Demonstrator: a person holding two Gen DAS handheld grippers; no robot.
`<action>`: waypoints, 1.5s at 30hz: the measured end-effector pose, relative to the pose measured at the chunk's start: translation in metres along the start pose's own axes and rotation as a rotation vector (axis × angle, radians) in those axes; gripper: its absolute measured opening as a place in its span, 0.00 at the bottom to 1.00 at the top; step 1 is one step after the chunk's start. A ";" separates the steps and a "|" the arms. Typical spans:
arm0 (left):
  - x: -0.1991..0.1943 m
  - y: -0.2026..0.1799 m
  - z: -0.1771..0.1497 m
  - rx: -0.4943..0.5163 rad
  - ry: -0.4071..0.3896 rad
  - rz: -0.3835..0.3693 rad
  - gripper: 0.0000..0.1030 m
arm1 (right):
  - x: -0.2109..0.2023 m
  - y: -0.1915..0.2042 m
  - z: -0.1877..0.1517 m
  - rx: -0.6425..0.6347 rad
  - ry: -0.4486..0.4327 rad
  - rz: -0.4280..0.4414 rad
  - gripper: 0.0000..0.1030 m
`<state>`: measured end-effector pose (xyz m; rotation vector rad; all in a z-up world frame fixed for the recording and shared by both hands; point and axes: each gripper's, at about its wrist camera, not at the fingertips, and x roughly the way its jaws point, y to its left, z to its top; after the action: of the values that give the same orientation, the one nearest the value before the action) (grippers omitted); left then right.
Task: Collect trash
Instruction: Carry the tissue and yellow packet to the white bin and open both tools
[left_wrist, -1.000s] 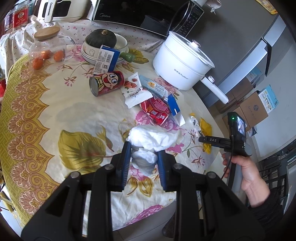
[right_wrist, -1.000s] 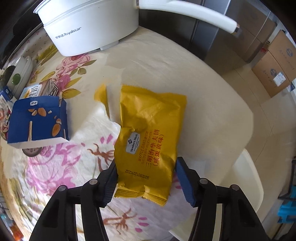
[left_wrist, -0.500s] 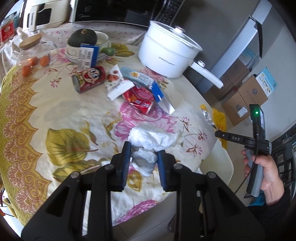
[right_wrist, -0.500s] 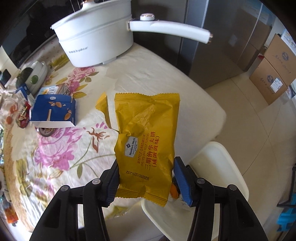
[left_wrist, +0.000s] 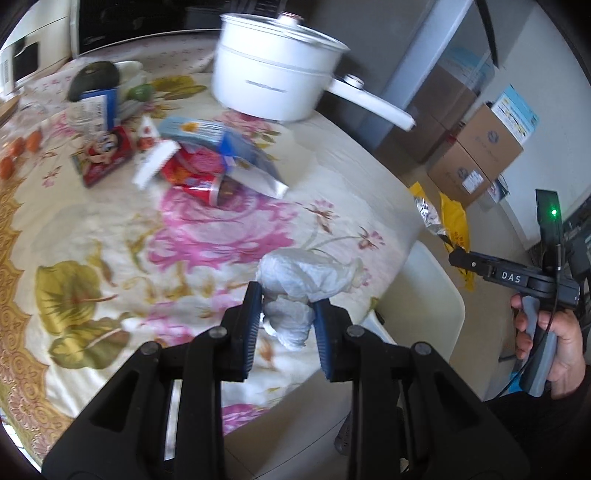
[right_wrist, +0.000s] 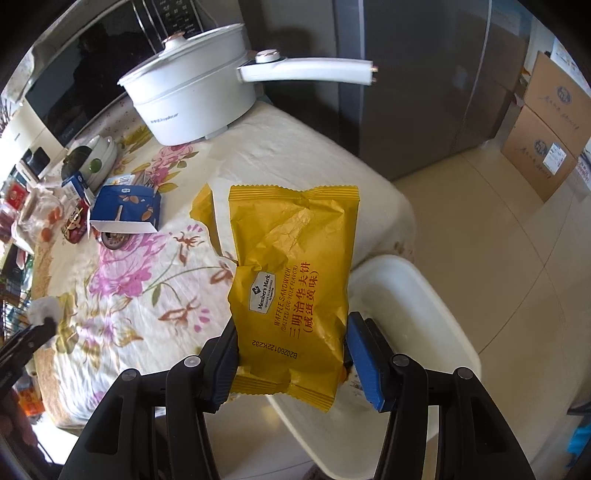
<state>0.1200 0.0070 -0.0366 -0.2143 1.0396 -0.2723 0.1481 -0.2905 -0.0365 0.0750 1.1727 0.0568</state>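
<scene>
White electric pot (right_wrist: 192, 99) with long handle at far edge of floral tablecloth (left_wrist: 92, 236). Black microwave (right_wrist: 77, 92) behind it. Stacked bowls (right_wrist: 98, 155) left of pot. Grey refrigerator (right_wrist: 417, 74) beside table; cardboard boxes (right_wrist: 546, 122) on tiled floor (right_wrist: 491, 206) near it.
</scene>
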 end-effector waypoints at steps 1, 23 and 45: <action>0.004 -0.008 0.000 0.018 0.002 -0.003 0.28 | -0.002 -0.006 -0.003 -0.001 -0.002 -0.007 0.55; 0.106 -0.174 -0.033 0.399 0.079 -0.088 0.28 | 0.007 -0.125 -0.056 0.080 0.096 -0.102 0.55; 0.108 -0.149 -0.017 0.320 0.064 0.031 0.86 | 0.020 -0.140 -0.069 0.070 0.152 -0.122 0.55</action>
<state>0.1390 -0.1692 -0.0885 0.1000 1.0459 -0.4144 0.0931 -0.4261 -0.0938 0.0611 1.3287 -0.0877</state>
